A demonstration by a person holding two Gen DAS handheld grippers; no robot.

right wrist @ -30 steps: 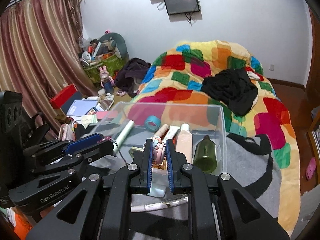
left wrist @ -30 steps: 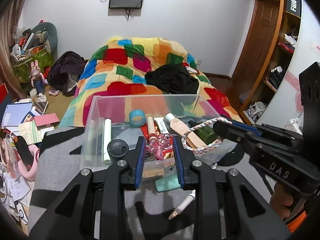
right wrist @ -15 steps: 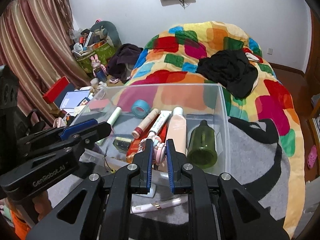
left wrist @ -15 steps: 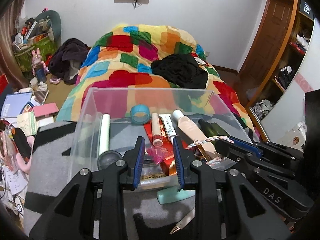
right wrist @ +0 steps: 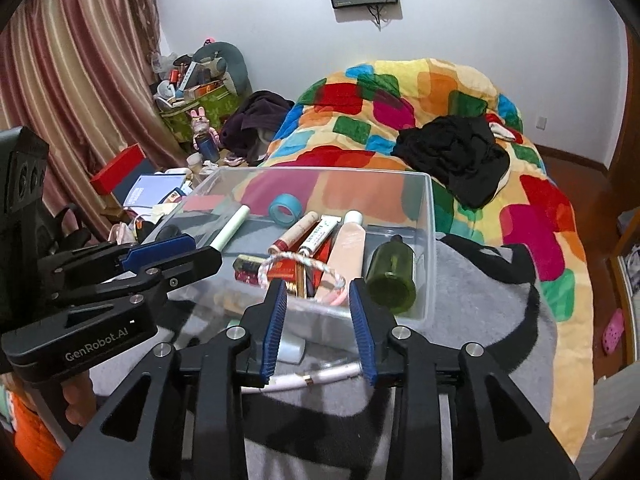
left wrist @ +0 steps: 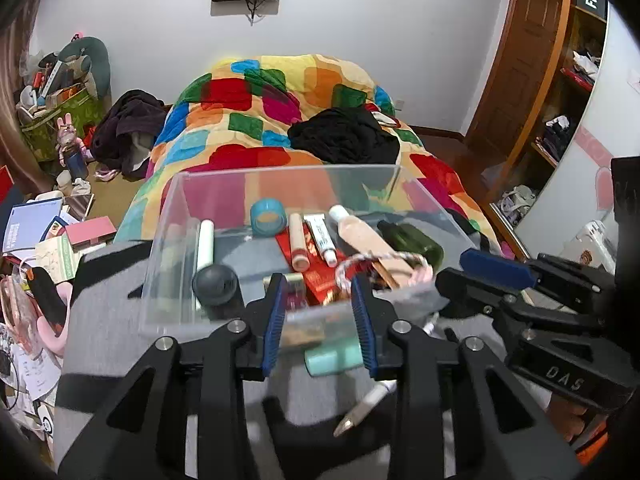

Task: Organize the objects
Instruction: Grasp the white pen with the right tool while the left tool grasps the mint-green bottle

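A clear plastic bin (left wrist: 192, 240) (right wrist: 430, 240) stands on a grey blanket, holding a blue tape roll (left wrist: 268, 217), tubes, a pink bottle (right wrist: 348, 248) and a green bottle (right wrist: 390, 276). My right gripper (right wrist: 318, 292) (left wrist: 460, 272) hangs over the near wall with its jaws opening. A braided pink-and-white loop (right wrist: 304, 276) (left wrist: 380, 264) lies on a red packet just past its tips, untouched by the pads. My left gripper (left wrist: 318, 288) (right wrist: 208, 252) is also opening, and a small maroon tube (right wrist: 248, 268) lies in the bin in front of it.
Before the bin on the blanket lie a mint-green item (left wrist: 332, 356) and a white pen (left wrist: 360, 412) (right wrist: 316, 376). A bed with a patchwork quilt (left wrist: 280, 112) stretches behind. Books and clutter (left wrist: 36, 228) crowd the floor on the left. A hand (right wrist: 78, 400) holds the left gripper.
Both grippers came forward over the bin's near wall, then opened. The right let go of the braided loop, which now rests inside. The left released the small pink-maroon item.
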